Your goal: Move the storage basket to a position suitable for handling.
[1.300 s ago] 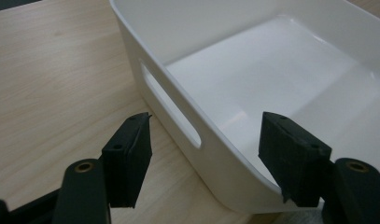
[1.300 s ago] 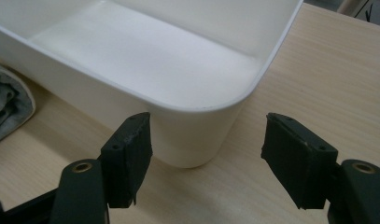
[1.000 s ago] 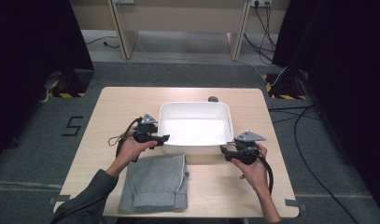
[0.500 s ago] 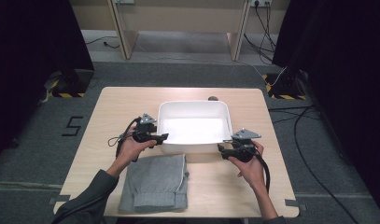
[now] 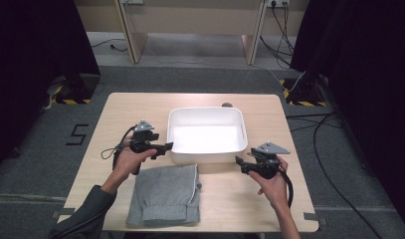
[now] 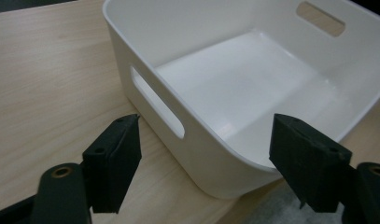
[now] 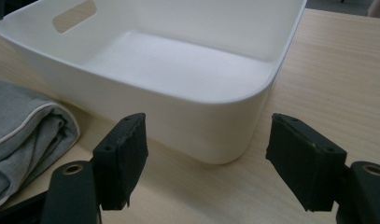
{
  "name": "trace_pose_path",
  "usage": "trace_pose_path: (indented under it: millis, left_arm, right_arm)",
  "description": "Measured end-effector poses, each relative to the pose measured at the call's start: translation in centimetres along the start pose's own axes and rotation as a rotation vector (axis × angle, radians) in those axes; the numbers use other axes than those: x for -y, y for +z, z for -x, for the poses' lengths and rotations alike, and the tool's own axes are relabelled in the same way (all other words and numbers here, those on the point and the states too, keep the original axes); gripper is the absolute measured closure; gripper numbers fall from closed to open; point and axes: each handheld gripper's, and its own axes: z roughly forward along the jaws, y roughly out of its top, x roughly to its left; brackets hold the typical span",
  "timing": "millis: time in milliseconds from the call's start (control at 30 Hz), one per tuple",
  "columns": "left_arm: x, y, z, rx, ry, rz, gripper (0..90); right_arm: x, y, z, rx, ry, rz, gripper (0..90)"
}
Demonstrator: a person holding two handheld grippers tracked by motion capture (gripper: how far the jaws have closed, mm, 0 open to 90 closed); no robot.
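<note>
A white plastic bin stands empty in the middle of the wooden table. A folded grey garment lies in front of it. My left gripper sits just off the bin's near-left corner. Its jaws have just been opening and stand apart, with the bin's handle wall a little ahead between them and untouched. My right gripper is open a short way off the bin's near-right corner, with nothing pressed between its pads. The garment's folded edge lies to the left in the right gripper view.
A small dark object lies on the table behind the bin. Bare tabletop flanks the bin on both sides. Cables run over the floor to the right, and striped floor markers sit beyond the left edge.
My left gripper has drawn back a little from the bin's left wall and its jaws have widened. The right gripper and the bin have barely shifted.
</note>
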Motion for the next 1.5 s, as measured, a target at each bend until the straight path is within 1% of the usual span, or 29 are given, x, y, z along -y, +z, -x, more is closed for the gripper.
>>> trace_pose_path:
  millis: [33,67,100,133,167,200,300,433,500,567,667,733,767,867,933,1000,1033,1233,1367,1400,1500]
  left_arm:
    - [0.3,-1.0,-0.2,-0.010,-0.004,0.011,22.2]
    - [0.3,-1.0,-0.2,-0.010,-0.004,0.011,21.6]
    - [0.6,-1.5,-0.3,-0.007,-0.009,0.011,21.6]
    - [1.1,-2.3,-0.4,-0.005,-0.016,0.010,20.8]
    - [1.1,-2.3,-0.4,-0.005,-0.016,0.010,19.4]
    - [1.4,-2.7,-0.3,-0.005,-0.014,0.010,19.4]
    - [2.2,-3.6,-0.4,-0.003,-0.003,0.000,18.0]
    - [3.4,-4.9,-0.8,-0.007,-0.016,0.000,17.2]
    - [4.0,-5.3,-0.9,-0.014,-0.020,0.003,17.2]
    - [4.7,-5.6,-1.0,-0.020,-0.022,0.002,16.8]
    - [5.8,-6.0,-1.2,-0.002,-0.034,0.001,16.8]
    - [6.5,-6.1,-1.4,-0.016,-0.036,-0.007,16.8]
    - [6.8,-6.2,-1.4,-0.023,-0.038,-0.007,16.8]
    - [7.7,-6.4,-1.5,-0.019,-0.052,0.000,16.8]
    - [8.2,-6.5,-1.4,-0.016,-0.044,-0.006,16.7]
    - [8.7,-6.7,-1.2,-0.024,-0.040,-0.009,16.6]
    - [9.0,-6.7,-1.1,-0.027,-0.030,-0.012,16.6]
    - [9.7,-7.3,-0.5,-0.036,-0.018,-0.016,16.2]
    - [10.2,-8.3,0.0,-0.033,-0.008,-0.017,16.0]
    - [10.4,-8.5,0.1,-0.033,-0.005,-0.019,16.1]
    - [10.8,-9.2,0.5,-0.033,-0.005,-0.016,16.0]
  right_arm:
    - [0.4,-0.5,-0.3,-0.002,0.000,0.005,30.0]
    - [0.4,-0.5,-0.3,-0.002,0.000,0.005,30.0]
    - [0.6,-0.6,-0.4,-0.004,-0.005,0.003,30.0]
    - [1.0,-0.8,-0.5,-0.002,-0.015,-0.010,30.0]
    - [1.0,-0.8,-0.5,-0.002,-0.015,-0.010,30.0]
    - [1.2,-0.8,-0.5,0.000,-0.008,-0.015,30.0]
    - [1.7,-0.8,-0.7,-0.006,-0.011,-0.025,30.3]
    - [2.1,-0.9,-1.3,-0.006,-0.041,-0.021,30.3]
    - [2.2,-0.8,-1.5,-0.015,-0.037,-0.020,30.3]
    - [2.4,-0.6,-1.8,-0.017,-0.037,-0.023,30.3]
    - [2.6,-0.3,-2.1,-0.029,-0.040,-0.029,30.5]
    - [2.7,-0.1,-2.3,-0.037,-0.041,-0.028,30.7]
    - [2.8,0.0,-2.4,-0.038,-0.033,-0.034,30.7]
    - [2.9,0.3,-2.6,-0.047,-0.046,-0.041,30.7]
    - [2.9,0.4,-2.8,-0.052,-0.048,-0.041,30.7]
    - [2.9,0.4,-3.0,-0.060,-0.053,-0.042,31.8]
    - [2.9,0.4,-3.1,-0.063,-0.058,-0.042,31.9]
    - [2.9,0.4,-3.3,-0.069,-0.061,-0.042,32.1]
    - [2.7,0.5,-3.5,-0.083,-0.060,-0.043,32.3]
    - [2.7,0.6,-3.8,-0.095,-0.068,-0.045,32.4]
    - [2.6,0.8,-4.1,-0.104,-0.074,-0.047,32.4]
